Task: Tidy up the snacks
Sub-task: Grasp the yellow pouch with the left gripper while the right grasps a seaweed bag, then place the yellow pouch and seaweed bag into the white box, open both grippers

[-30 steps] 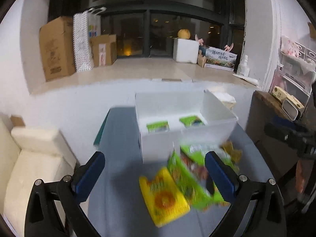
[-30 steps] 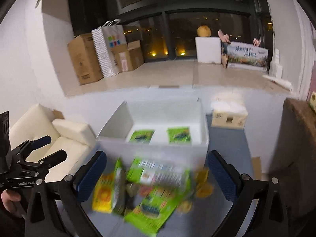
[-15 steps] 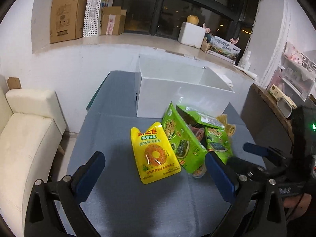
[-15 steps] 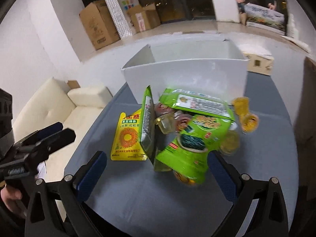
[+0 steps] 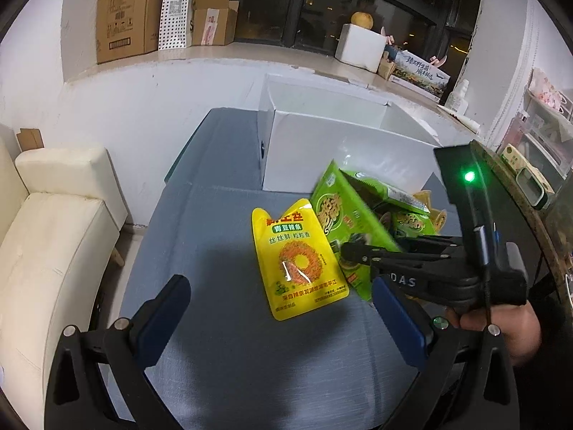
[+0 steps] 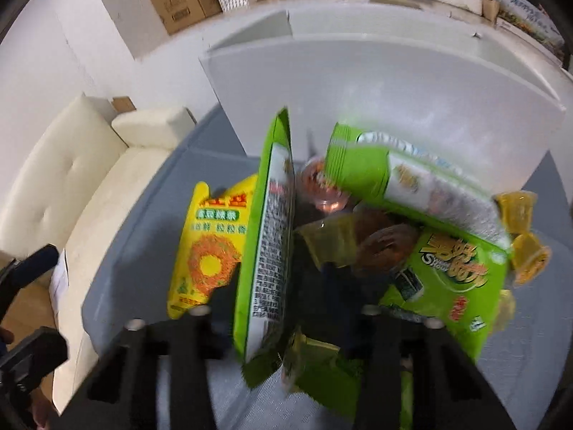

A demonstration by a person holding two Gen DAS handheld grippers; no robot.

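The right gripper (image 6: 283,326) has dropped onto the upright green bag (image 6: 266,251) mid-table before the white box (image 5: 322,143), jaws apparently closing around it; left gripper (image 5: 286,315) hovers released.

The yellow glossy foil snack pouch (image 5: 299,259) shone. The grey cloth-covered table (image 5: 229,351) looked matt; the white smooth cardboard box (image 5: 322,150) looked faintly sheened.

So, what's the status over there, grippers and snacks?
Left gripper open, empty, above the table. Right gripper narrowed around the upright green packet; grip unconfirmed. Yellow pouch and jelly cups crowd it; white box behind.
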